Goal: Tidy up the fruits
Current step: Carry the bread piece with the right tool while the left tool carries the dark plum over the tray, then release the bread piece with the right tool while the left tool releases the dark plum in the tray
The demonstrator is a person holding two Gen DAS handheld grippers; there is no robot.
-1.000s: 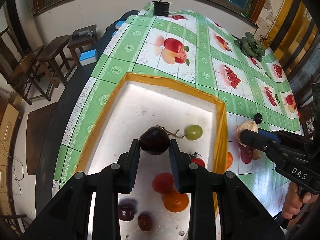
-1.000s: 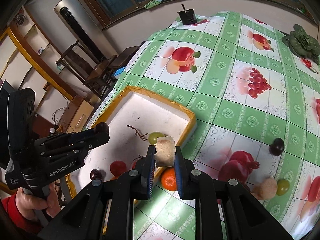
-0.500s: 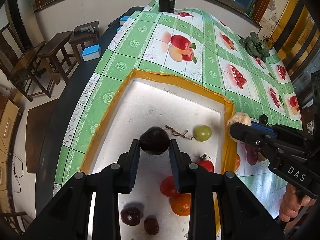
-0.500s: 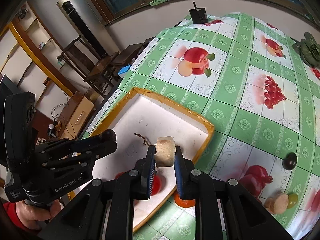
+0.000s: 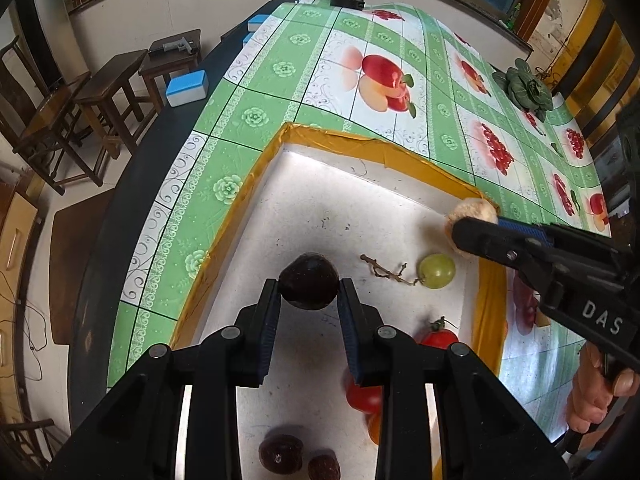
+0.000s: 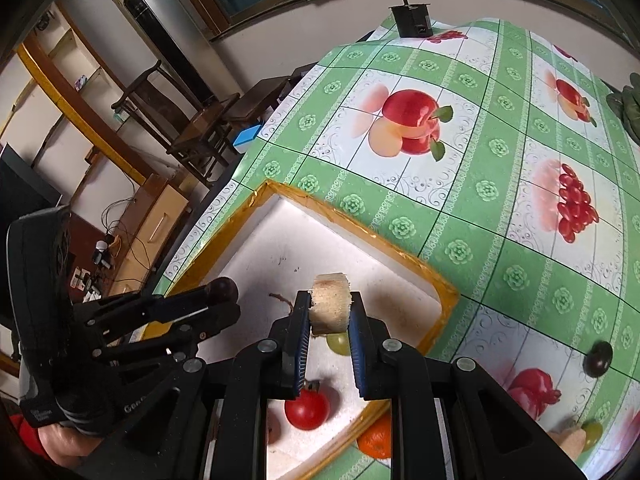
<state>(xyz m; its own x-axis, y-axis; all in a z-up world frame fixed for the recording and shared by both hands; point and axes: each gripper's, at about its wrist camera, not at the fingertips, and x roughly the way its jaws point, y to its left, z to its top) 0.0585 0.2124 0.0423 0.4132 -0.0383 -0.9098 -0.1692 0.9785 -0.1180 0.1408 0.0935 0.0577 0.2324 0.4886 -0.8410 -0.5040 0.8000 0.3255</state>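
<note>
Both hand-held grippers are carrying fruit over the tray right now. Left hand-held gripper (image 5: 308, 294) is clamping a dark plum (image 5: 308, 286) between its blue pads, hanging above the white floor of the yellow-rimmed tray (image 5: 340, 142). Right hand-held gripper (image 6: 330, 314) is pinching a pale, rough chunk of fruit (image 6: 330, 308), hovering just inside the tray's corner. Below and ahead of the left one, a green grape (image 5: 436, 271) on its stem and a red tomato (image 5: 438, 336) are lying in the tray; two dark fruits (image 5: 280, 454) are sitting back under its body. Out on the table (image 6: 500, 184), to the right of the right one, another dark plum (image 6: 598, 358) is waiting. This looks like the drop-off step: each one is needing to lower over bare tray floor and let go without knocking the grape.
</note>
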